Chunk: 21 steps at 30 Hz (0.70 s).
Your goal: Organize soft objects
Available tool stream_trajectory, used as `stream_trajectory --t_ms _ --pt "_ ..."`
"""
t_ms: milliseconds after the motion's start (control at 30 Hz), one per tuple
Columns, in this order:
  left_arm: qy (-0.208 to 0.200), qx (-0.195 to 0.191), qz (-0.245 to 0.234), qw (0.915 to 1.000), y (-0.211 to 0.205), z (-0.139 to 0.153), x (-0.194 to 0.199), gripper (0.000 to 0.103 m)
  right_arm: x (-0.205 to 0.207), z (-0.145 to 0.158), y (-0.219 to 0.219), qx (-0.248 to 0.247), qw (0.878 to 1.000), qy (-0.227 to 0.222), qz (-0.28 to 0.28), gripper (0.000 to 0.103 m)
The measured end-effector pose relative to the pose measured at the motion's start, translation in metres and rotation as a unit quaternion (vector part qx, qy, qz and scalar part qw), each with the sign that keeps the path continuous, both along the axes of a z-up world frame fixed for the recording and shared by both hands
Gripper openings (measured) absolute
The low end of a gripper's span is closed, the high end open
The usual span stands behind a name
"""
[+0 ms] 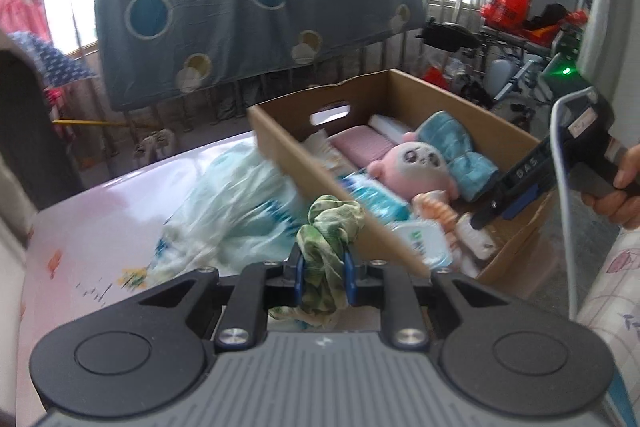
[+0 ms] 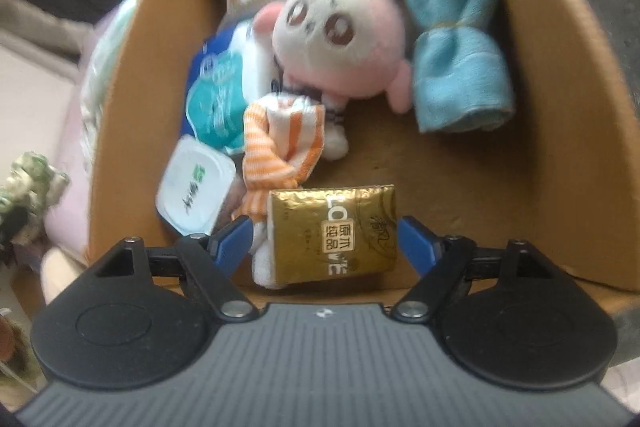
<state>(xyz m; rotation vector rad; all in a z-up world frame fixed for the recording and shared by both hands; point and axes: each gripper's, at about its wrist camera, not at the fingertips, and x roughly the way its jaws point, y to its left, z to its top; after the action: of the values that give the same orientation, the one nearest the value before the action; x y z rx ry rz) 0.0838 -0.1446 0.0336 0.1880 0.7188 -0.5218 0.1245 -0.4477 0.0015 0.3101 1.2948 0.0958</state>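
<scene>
My left gripper (image 1: 323,277) is shut on a green patterned scrunchie (image 1: 330,227), held just outside the near wall of the cardboard box (image 1: 320,183). The scrunchie also shows at the left edge of the right wrist view (image 2: 30,179). My right gripper (image 2: 325,239) is open over the box's near end, its blue fingers either side of a gold tissue pack (image 2: 332,233) without touching it; the gripper also shows in the left wrist view (image 1: 508,199). In the box (image 2: 124,99) lie a pink plush (image 2: 340,39), a blue towel (image 2: 456,43), an orange striped sock (image 2: 280,143) and a white tub (image 2: 194,183).
A crumpled plastic bag (image 1: 232,211) lies on the pale pink table (image 1: 88,227) left of the box. A blue blanket (image 1: 248,15) hangs on a rail behind. Cluttered shelves and equipment (image 1: 520,23) stand at the far right. A patterned cloth (image 1: 612,291) is at the right edge.
</scene>
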Motion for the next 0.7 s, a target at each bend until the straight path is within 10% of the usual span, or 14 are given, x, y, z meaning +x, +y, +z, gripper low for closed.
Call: stream_trajectory --t_ms 333,700 --pt "0.080 -0.019 -0.121 0.9893 -0.122 0.021 0.061 0.021 -0.116 0.100 -0.054 0.041 0.964 -0.214 -0.153 0.087" --pt "0.154 -0.031 -0.137 0.9780 -0.226 -0.038 0.081 0.050 -0.221 0.067 -0.089 0.082 0.918 -0.248 -0.298 0.089"
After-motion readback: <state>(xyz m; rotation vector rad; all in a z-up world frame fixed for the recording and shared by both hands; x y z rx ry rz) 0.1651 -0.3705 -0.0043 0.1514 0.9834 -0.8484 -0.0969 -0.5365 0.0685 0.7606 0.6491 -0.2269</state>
